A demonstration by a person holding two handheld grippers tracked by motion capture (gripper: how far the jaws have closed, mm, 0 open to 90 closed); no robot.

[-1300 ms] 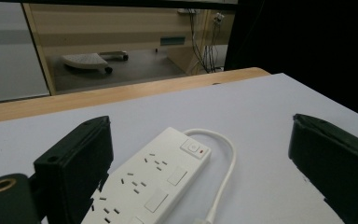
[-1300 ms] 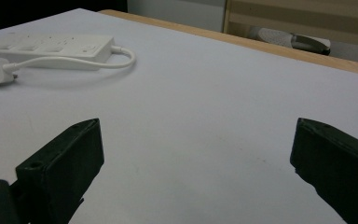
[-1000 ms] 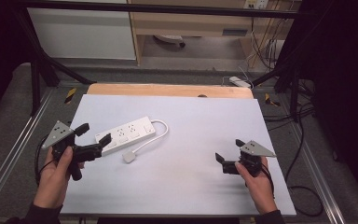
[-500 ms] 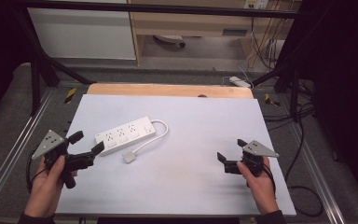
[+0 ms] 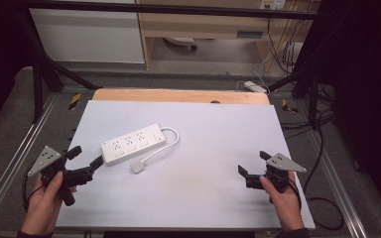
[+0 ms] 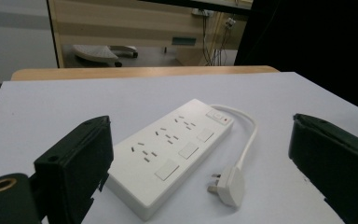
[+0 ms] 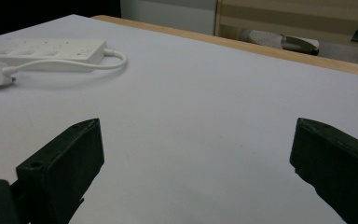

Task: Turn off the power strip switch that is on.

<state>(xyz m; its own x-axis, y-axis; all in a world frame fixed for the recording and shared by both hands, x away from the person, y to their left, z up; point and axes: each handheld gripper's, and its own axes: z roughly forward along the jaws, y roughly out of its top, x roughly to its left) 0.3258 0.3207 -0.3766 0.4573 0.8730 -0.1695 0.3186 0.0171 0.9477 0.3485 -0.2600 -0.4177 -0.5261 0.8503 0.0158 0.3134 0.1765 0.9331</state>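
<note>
The white power strip point(image 5: 133, 144) lies flat on the desk point(image 5: 218, 129), left of centre, long axis slanting up-right, its cord end at the right. Three sockets face up. Both grippers' jaws gape wide, empty: left gripper point(image 5: 85, 162), right gripper point(image 5: 254, 164).

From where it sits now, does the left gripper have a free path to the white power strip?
Probably yes. The left gripper is open and aimed at the white rectangular plastic power strip, with nothing between them; its white plug lies off to one side.
</note>
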